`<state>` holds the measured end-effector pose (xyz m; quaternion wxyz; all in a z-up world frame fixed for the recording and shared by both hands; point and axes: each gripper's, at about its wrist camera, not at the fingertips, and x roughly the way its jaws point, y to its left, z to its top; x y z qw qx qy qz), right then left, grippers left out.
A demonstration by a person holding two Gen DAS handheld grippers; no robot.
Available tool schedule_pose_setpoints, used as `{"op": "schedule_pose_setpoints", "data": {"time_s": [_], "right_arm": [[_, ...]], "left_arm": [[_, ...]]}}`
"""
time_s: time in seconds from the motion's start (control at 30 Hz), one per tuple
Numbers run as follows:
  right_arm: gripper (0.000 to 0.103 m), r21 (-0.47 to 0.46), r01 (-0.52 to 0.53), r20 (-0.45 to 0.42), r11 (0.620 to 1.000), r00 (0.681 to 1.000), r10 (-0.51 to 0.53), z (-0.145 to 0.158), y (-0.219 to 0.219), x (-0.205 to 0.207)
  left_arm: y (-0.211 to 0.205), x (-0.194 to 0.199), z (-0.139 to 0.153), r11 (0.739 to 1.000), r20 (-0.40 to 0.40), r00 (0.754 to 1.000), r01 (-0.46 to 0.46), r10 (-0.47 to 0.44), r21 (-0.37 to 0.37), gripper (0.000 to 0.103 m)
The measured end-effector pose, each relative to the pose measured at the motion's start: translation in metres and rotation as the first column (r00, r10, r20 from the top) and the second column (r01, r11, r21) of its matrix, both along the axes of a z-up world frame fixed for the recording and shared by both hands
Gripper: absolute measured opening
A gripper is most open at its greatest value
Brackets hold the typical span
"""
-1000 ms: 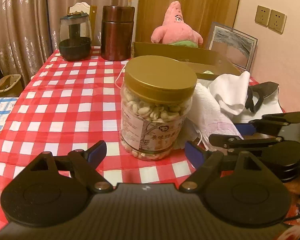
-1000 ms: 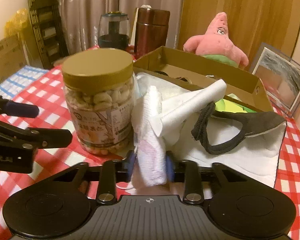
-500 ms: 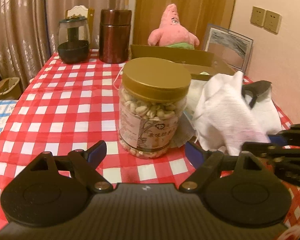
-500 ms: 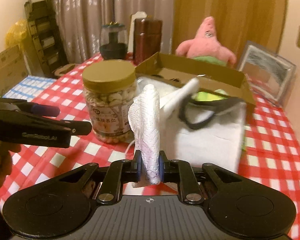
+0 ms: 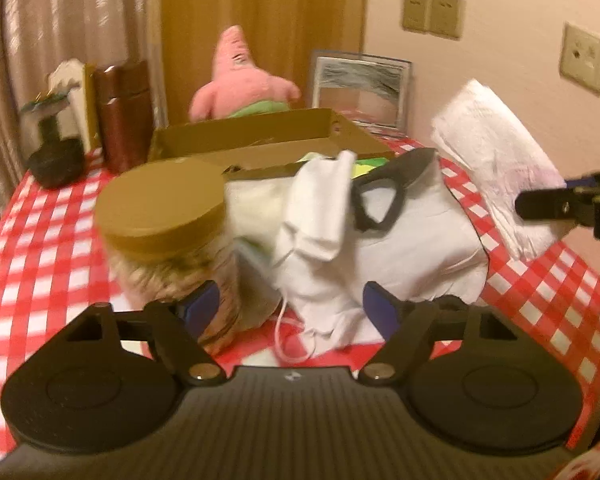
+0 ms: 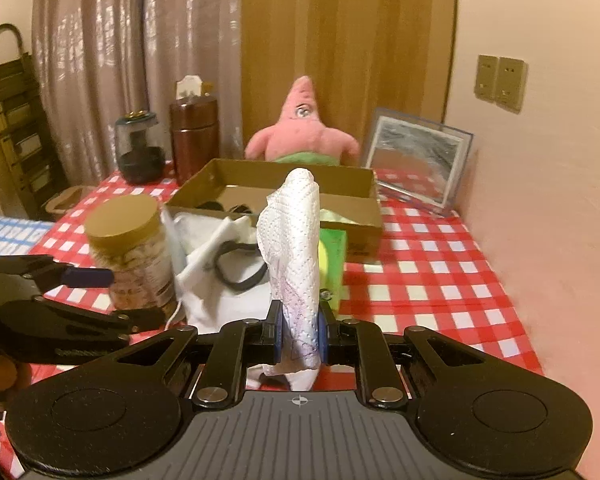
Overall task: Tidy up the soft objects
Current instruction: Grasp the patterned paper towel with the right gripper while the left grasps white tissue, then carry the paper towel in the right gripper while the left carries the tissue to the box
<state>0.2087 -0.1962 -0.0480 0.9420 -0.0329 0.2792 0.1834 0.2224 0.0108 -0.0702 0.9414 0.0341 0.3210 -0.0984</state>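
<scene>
Right jaws: the right gripper [image 6: 299,330] is clamped on a folded white paper towel [image 6: 294,264], which stands upright between the 2 blue pads, lifted clear of the desk.
Left jaws: the left gripper [image 5: 290,307] stands apart with nothing pressed between its pads; its jaws have just been closing. A white cloth [image 5: 320,216] and a thin white cord lie in the gap, in front of the cardboard box.
Landmark: the open cardboard box [image 6: 352,194] sits at the middle of the desk [image 6: 440,276], which has a red-and-white checked cover.
Soft pile: the white cloth and a black face mask [image 5: 384,196] lie heaped just in front of the box; the mask rests on top of the cloth.
Green item: a green and yellow packet [image 6: 332,256] lies against the box's front wall.
Nut jar: a gold-lidded jar [image 6: 130,252] stands to the front left of the box, touching the cloth pile.
Plush: a pink starfish toy [image 6: 302,128] sits behind the box.
Behind left of box: a brown canister [image 6: 194,140] and a dark glass pot [image 6: 138,148].
Right of box: a picture frame [image 6: 418,166] leans by the wall.
</scene>
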Motion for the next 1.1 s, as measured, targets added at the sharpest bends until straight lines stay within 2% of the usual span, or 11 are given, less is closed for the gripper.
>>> {"op": "schedule_pose_setpoints", "data": {"time_s": [0.1,0.17,0.3,0.37,0.43,0.6,0.9,1.1], "right_arm": [[0.017,0.008,0.012,-0.002,1.0,1.0,-0.012,0.001,-0.004,0.003],[0.017,0.018,0.021,-0.005,1.0,1.0,-0.021,0.0,-0.006,0.005],[0.017,0.033,0.033,-0.013,0.999,0.999,-0.033,-0.001,-0.007,0.01],[0.017,0.042,0.037,-0.015,0.998,0.999,-0.037,-0.002,-0.007,0.01],[0.017,0.047,0.042,-0.016,0.998,0.999,-0.041,-0.002,-0.008,0.008],[0.017,0.061,0.05,-0.024,0.997,0.999,-0.049,-0.002,-0.011,0.005],[0.017,0.091,0.036,-0.016,0.995,0.999,-0.035,0.01,-0.007,-0.013],[0.017,0.108,0.023,-0.002,0.994,1.0,-0.022,0.017,-0.002,-0.024]], "left_arm": [[-0.016,0.012,-0.003,0.998,0.026,0.999,0.035,-0.037,0.053,0.062],[-0.024,0.021,-0.004,0.996,0.042,0.997,0.055,-0.058,0.076,0.05],[-0.037,0.038,-0.009,0.985,0.058,0.994,0.087,-0.097,0.15,0.038],[-0.043,0.045,-0.013,0.978,0.056,0.993,0.095,-0.107,0.186,0.02],[-0.043,0.049,-0.013,0.981,0.049,0.994,0.085,-0.095,0.174,0.007],[-0.033,0.027,0.003,0.991,0.046,0.997,0.062,-0.068,0.12,0.004],[0.005,-0.054,0.047,0.999,0.036,0.999,0.009,-0.01,0.031,0.003],[0.029,-0.091,0.078,0.998,0.054,0.998,-0.035,0.033,0.042,0.003]]}}
